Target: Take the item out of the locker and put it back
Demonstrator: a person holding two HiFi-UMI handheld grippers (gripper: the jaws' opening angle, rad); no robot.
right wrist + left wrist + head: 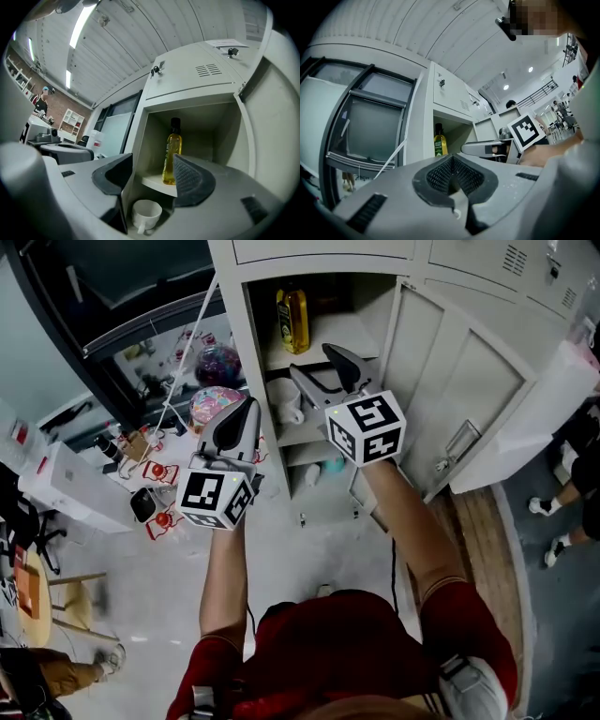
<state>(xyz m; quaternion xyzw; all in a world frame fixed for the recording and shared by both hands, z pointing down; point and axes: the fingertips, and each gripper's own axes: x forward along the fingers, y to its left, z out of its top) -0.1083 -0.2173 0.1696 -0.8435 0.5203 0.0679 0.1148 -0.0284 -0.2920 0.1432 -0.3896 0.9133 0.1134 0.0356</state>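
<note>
A bottle of yellow oil (pixel 293 320) with a dark cap stands on the top shelf of the open locker (pixel 246 343). My right gripper (pixel 310 360) is open and empty. It sits in front of the locker at shelf height, short of the bottle. In the right gripper view the bottle (pixel 172 154) shows between the spread jaws of the right gripper (pixel 151 169), well beyond them. My left gripper (pixel 249 407) is shut on nothing, left of the locker's edge. In the left gripper view the left gripper (pixel 452 174) has its pads together, and the bottle (pixel 438 141) is far ahead.
A white cup (pixel 284 401) lies on the shelf below the bottle, and a teal thing (pixel 333 465) is lower down. The locker door (pixel 469 390) stands swung open at the right. Colourful balls (pixel 217 362), a white box (pixel 56 479) and small clutter lie at the left.
</note>
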